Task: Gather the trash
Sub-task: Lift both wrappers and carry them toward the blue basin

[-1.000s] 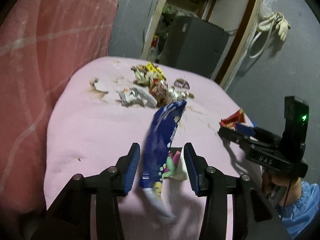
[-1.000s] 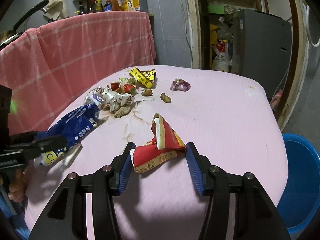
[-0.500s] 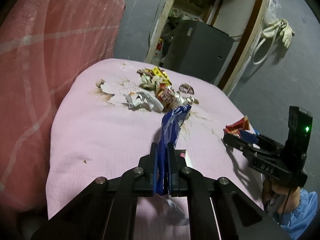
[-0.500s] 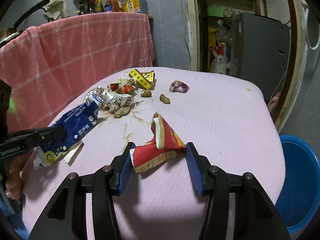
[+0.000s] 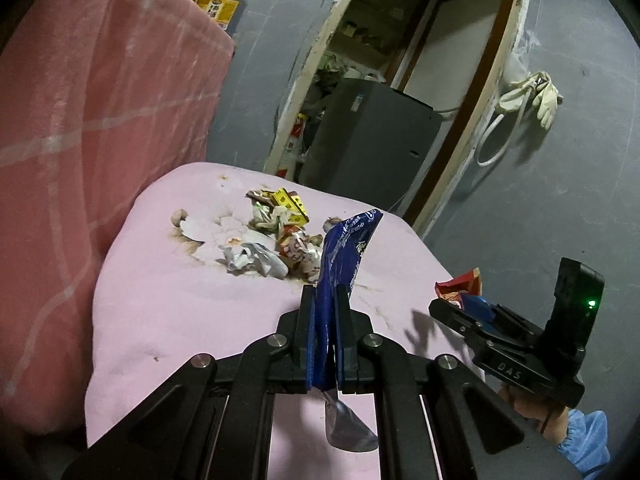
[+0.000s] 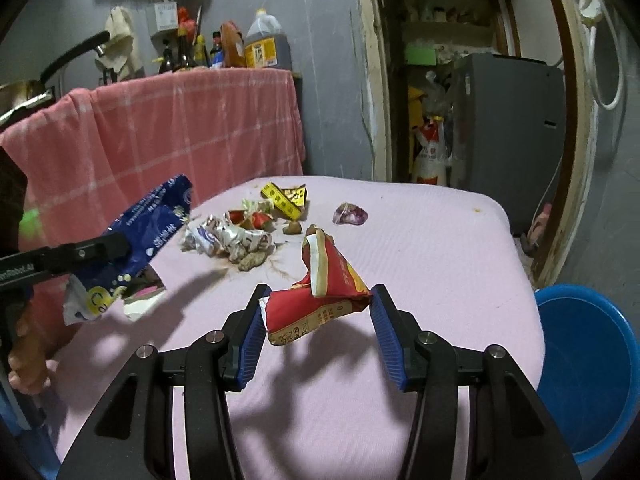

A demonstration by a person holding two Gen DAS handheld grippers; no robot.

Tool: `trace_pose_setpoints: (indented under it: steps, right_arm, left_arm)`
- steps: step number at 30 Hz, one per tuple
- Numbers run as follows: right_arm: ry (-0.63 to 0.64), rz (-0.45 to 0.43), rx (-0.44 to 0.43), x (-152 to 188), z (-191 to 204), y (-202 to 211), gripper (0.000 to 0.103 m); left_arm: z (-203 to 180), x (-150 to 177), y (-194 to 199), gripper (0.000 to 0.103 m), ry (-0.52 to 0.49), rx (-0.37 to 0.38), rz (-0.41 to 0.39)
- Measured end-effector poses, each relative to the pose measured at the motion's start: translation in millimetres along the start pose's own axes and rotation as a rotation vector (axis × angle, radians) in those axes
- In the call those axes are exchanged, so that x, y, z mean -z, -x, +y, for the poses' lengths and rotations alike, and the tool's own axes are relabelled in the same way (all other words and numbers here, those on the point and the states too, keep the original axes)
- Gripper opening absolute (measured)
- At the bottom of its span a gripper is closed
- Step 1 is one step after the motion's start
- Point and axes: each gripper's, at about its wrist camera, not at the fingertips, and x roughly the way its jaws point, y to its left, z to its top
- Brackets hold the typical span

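Observation:
My left gripper (image 5: 325, 304) is shut on a blue snack wrapper (image 5: 344, 256) and holds it lifted off the pink table (image 5: 168, 300); the wrapper also shows in the right wrist view (image 6: 148, 236). My right gripper (image 6: 318, 320) is open, with a crumpled red wrapper (image 6: 320, 296) lying between its fingers on the table. The right gripper shows in the left wrist view (image 5: 460, 308) with the red wrapper (image 5: 460, 286) at its tips. A pile of crumpled wrappers (image 5: 272, 248) lies at the table's far middle, also in the right wrist view (image 6: 240, 232).
A blue bucket (image 6: 588, 368) stands on the floor right of the table. A pink checked cloth (image 6: 180, 132) covers a counter behind with bottles (image 6: 264, 44). A purple scrap (image 6: 352, 214) lies apart. A grey appliance (image 5: 372, 140) stands in the doorway.
My left gripper closed on the blue wrapper and lifted it off the table. My right gripper stayed open around the red wrapper.

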Motion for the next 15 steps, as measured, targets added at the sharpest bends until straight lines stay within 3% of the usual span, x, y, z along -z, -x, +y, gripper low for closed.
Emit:
trace_pose_setpoints:
  steps: [8, 12, 14, 15]
  right_arm:
    - [0.012, 0.030, 0.003, 5, 3, 0, 0.049]
    - [0.019, 0.042, 0.005, 6, 6, -3, 0.049]
    - [0.020, 0.047, 0.006, 7, 6, -5, 0.049]
    - [0.020, 0.050, 0.007, 7, 6, -5, 0.049]
  left_arm:
    - [9, 12, -20, 0.006, 0.040, -0.039, 0.125]
    - [10, 11, -25, 0.007, 0.013, -0.054, 0.178]
    - [10, 10, -30, 0.014, -0.013, -0.053, 0.211]
    - [10, 8, -33, 0.022, -0.024, -0.050, 0.223]
